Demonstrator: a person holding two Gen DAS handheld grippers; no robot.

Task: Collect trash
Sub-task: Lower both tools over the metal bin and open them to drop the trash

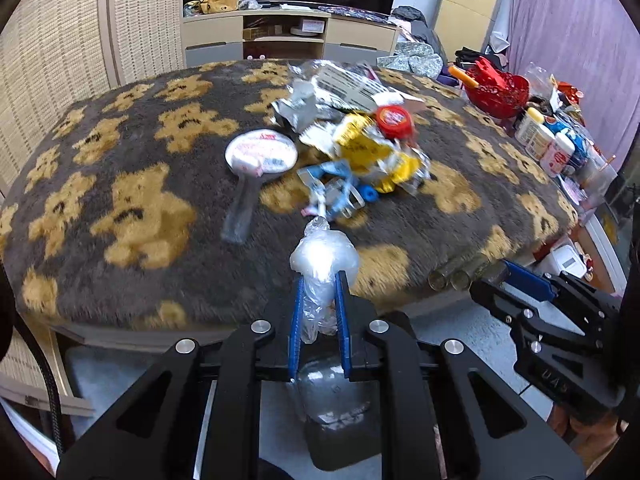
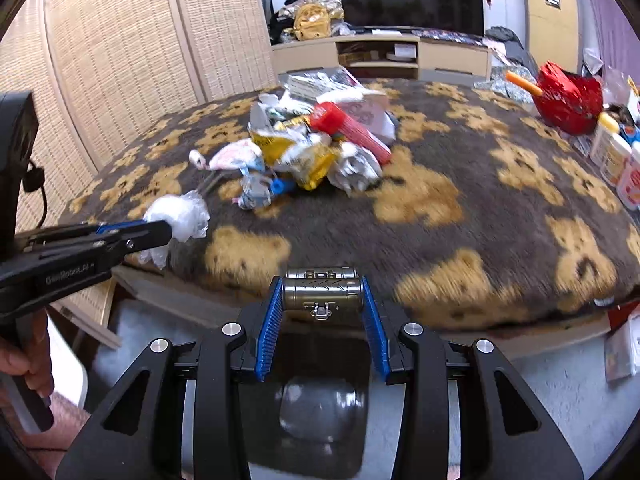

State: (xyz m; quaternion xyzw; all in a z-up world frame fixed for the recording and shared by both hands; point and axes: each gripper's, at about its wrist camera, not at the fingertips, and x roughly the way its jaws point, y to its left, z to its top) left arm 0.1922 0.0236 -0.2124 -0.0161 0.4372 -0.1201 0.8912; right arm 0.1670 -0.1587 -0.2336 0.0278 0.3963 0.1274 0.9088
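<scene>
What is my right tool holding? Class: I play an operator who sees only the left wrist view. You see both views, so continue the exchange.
Observer: The right tool is shut on a metallic tin shaped like two barrels, with a small clasp on its front.
Operator: Where is it?
Observer: At the near edge of the bear blanket, with a dark bin showing beneath the tool.
Operator: Anything behind my left tool?
Observer: Yes. A hand grips the handle of the left tool, which clamps crumpled clear plastic.
</scene>
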